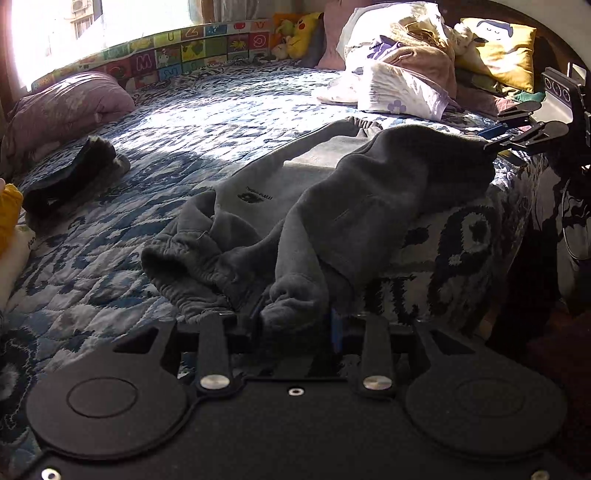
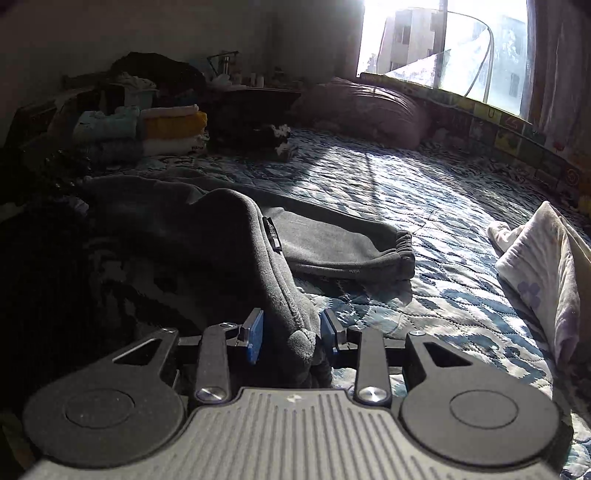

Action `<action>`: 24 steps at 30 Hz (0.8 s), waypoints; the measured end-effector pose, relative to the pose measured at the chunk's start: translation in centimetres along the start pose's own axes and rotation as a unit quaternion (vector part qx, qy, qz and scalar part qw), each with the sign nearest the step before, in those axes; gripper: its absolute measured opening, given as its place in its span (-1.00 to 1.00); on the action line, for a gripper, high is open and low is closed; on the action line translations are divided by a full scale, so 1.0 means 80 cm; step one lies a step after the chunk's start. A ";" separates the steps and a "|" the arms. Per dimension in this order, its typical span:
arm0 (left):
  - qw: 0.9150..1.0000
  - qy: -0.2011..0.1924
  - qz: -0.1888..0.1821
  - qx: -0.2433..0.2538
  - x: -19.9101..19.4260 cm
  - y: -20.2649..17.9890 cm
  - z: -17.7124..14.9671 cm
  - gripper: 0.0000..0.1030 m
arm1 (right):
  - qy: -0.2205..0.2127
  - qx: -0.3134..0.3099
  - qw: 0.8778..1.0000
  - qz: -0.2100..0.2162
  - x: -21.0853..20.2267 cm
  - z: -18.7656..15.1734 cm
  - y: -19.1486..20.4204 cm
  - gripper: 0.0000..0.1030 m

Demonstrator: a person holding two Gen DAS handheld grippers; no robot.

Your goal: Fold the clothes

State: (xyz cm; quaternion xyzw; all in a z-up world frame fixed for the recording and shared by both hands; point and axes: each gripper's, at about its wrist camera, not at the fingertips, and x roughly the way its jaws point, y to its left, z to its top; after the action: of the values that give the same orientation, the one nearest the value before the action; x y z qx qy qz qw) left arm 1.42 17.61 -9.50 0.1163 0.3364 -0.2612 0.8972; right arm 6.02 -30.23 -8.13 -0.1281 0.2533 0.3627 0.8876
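Grey sweatpants (image 1: 332, 192) lie across the blue patterned quilt (image 1: 207, 122), one leg flat, the other lifted into a ridge. My left gripper (image 1: 295, 321) is shut on a bunched end of the grey fabric near the bed's front edge. In the left wrist view my right gripper (image 1: 491, 142) holds the other end of the lifted leg at the far right. From the right wrist view my right gripper (image 2: 291, 332) is shut on the sweatpants (image 2: 229, 225), blue pads (image 2: 255, 336) pressing the cloth. An elastic cuff (image 2: 400, 254) rests flat on the quilt (image 2: 443, 192).
A purple pillow (image 1: 62, 107) and a dark furry garment (image 1: 70, 173) lie at the left. Piled bedding (image 1: 402, 66), a yellow cushion (image 1: 498, 51) and plush toys (image 1: 299, 33) sit at the head. Folded clothes (image 2: 147, 129) are stacked at the far left; white bedding (image 2: 535, 266) lies right.
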 end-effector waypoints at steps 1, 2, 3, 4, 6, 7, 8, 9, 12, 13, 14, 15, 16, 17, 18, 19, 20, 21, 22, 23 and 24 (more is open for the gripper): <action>1.000 -0.002 -0.012 -0.008 -0.008 0.001 -0.002 -0.23 | 0.000 0.007 1.000 0.008 -0.007 0.000 0.000 -0.20; 0.999 -0.015 -0.017 -0.025 -0.018 0.007 -0.003 -0.21 | 0.000 0.015 1.000 0.016 -0.014 0.000 0.000 -0.20; 0.998 -0.031 -0.019 -0.046 -0.030 0.014 -0.004 -0.18 | -0.007 0.026 0.999 0.023 -0.022 0.001 -0.003 -0.20; 0.996 -0.048 -0.022 -0.066 -0.041 0.022 -0.005 -0.11 | -0.019 0.043 0.998 0.031 -0.031 0.003 -0.009 -0.18; 0.989 -0.085 -0.022 -0.119 -0.061 0.040 -0.006 0.04 | -0.049 0.080 0.994 0.048 -0.050 0.008 -0.024 0.02; 0.982 -0.104 -0.013 -0.157 -0.068 0.050 -0.007 0.06 | -0.075 0.105 0.990 0.059 -0.057 0.010 -0.037 0.10; 0.974 -0.118 -0.004 -0.195 -0.071 0.062 -0.005 0.07 | -0.099 0.132 0.984 0.069 -0.059 0.014 -0.053 0.24; 0.965 -0.128 0.005 -0.230 -0.069 0.073 -0.004 0.08 | -0.121 0.159 0.977 0.081 -0.060 0.018 -0.068 0.31; 0.932 -0.133 0.021 -0.336 -0.046 0.105 -0.002 0.13 | -0.171 0.231 0.952 0.108 -0.049 0.032 -0.115 0.35; 0.926 -0.124 0.022 -0.355 -0.032 0.113 -0.001 0.13 | -0.183 0.251 0.944 0.114 -0.040 0.038 -0.132 0.39; 0.922 -0.112 0.023 -0.370 -0.017 0.118 0.000 0.14 | -0.186 0.269 0.938 0.116 -0.029 0.043 -0.146 0.43; 0.917 -0.101 0.024 -0.386 -0.003 0.124 0.001 0.14 | -0.175 0.286 0.936 0.109 -0.011 0.049 -0.161 0.43; 0.912 -0.090 0.025 -0.401 0.012 0.130 0.002 0.14 | -0.160 0.301 0.935 0.098 0.010 0.054 -0.176 0.43; 0.906 -0.078 0.026 -0.415 0.027 0.136 0.002 0.14 | -0.139 0.311 0.936 0.083 0.031 0.058 -0.188 0.43; 0.903 -0.067 0.020 -0.425 0.038 0.143 0.000 0.15 | -0.112 0.321 0.938 0.064 0.059 0.059 -0.199 0.44; 0.900 -0.057 0.011 -0.432 0.048 0.151 -0.003 0.15 | -0.082 0.331 0.939 0.045 0.089 0.056 -0.208 0.44; 0.900 -0.050 0.007 -0.433 0.055 0.153 -0.002 0.16 | -0.052 0.341 0.938 0.025 0.120 0.054 -0.218 0.44; 0.901 -0.044 0.001 -0.431 0.062 0.154 0.002 0.20 | -0.028 0.353 0.935 0.012 0.146 0.049 -0.225 0.44; 0.903 -0.037 -0.006 -0.428 0.069 0.154 0.006 0.22 | -0.010 0.369 0.929 0.004 0.167 0.042 -0.232 0.44; 0.903 -0.032 -0.011 -0.428 0.075 0.155 0.009 0.22 | 0.003 0.390 0.921 0.001 0.189 0.033 -0.240 0.44; 0.903 -0.028 -0.016 -0.428 0.080 0.156 0.013 0.22 | 0.004 0.422 0.907 0.009 0.207 0.020 -0.247 0.44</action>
State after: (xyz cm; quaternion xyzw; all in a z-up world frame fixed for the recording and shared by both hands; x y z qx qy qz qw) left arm 12.90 25.16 -12.55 -0.2913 0.3927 -0.1094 0.8654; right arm 30.71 -33.90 -14.89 0.2595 0.3873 0.2296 0.8544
